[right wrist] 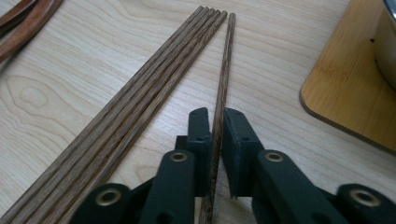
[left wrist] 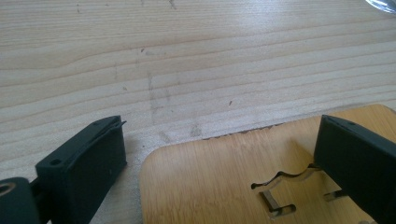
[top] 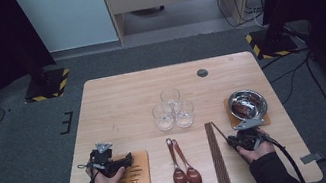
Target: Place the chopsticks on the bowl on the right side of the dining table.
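My right gripper (right wrist: 215, 122) is clenched on one dark-grained wooden chopstick (right wrist: 225, 65), lying just right of the chopstick bundle (right wrist: 140, 100) near the table's (top: 117, 104) front edge at five o'clock. My left gripper (left wrist: 219, 158) stands released, straddling the rounded bamboo coaster's (left wrist: 210, 182) corner at seven o'clock, with bare wood stretching ahead toward twelve. I can read no writing anywhere.
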Demonstrator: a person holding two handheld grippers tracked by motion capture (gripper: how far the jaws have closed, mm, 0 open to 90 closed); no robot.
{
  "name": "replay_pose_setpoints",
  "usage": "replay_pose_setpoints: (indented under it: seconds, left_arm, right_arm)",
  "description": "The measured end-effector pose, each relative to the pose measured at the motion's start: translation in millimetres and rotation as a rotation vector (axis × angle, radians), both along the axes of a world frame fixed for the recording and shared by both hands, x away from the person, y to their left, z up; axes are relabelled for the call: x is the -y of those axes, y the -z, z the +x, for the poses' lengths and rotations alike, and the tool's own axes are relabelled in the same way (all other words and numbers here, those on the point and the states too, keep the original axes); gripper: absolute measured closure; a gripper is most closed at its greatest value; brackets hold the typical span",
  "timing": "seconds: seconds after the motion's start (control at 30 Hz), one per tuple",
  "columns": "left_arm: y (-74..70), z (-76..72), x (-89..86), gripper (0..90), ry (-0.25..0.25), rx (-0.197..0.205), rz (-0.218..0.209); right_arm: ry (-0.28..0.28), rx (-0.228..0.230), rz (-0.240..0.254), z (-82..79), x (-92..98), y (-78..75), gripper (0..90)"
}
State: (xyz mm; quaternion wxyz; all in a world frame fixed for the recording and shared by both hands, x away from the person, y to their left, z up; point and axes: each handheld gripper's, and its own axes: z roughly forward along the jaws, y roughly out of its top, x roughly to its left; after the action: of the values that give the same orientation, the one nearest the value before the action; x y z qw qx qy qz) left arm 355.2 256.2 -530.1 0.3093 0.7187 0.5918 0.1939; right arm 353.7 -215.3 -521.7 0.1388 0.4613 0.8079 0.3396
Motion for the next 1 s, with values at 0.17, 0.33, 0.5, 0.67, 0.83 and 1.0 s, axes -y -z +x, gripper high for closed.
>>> replay_pose_setpoints:
  seconds: [0.17, 0.33, 0.5, 0.67, 0.83, 1.0]
  left_arm:
    - [0.0, 0.0, 0.0, 1.4, 0.0, 0.0, 0.0]
    - [0.0, 0.0, 0.0, 1.4, 0.0, 0.0, 0.0]
    - [0.0, -0.1, 0.0, 1.4, 0.0, 0.0, 0.0]
    - [0.0, -0.1, 0.0, 1.4, 0.0, 0.0, 0.0]
    - [0.0, -0.1, 0.0, 1.4, 0.0, 0.0, -0.001]
    - [0.0, -0.1, 0.0, 1.4, 0.0, 0.0, 0.0]
  right_arm:
    - [0.018, 0.021, 0.012, -6.1, 3.2, -3.0, 74.9]
    - [0.03, 0.037, 0.029, -12.9, 7.2, -4.8, 66.6]
    - [0.033, 0.041, 0.032, -20.3, 14.4, -3.5, 60.3]
    - [0.017, 0.036, 0.024, -28.0, 21.0, -1.4, 57.4]
    - [0.016, 0.036, 0.008, -33.8, 21.5, 0.2, 60.0]
    - [0.018, 0.045, -0.006, -37.0, 20.4, -0.5, 68.8]
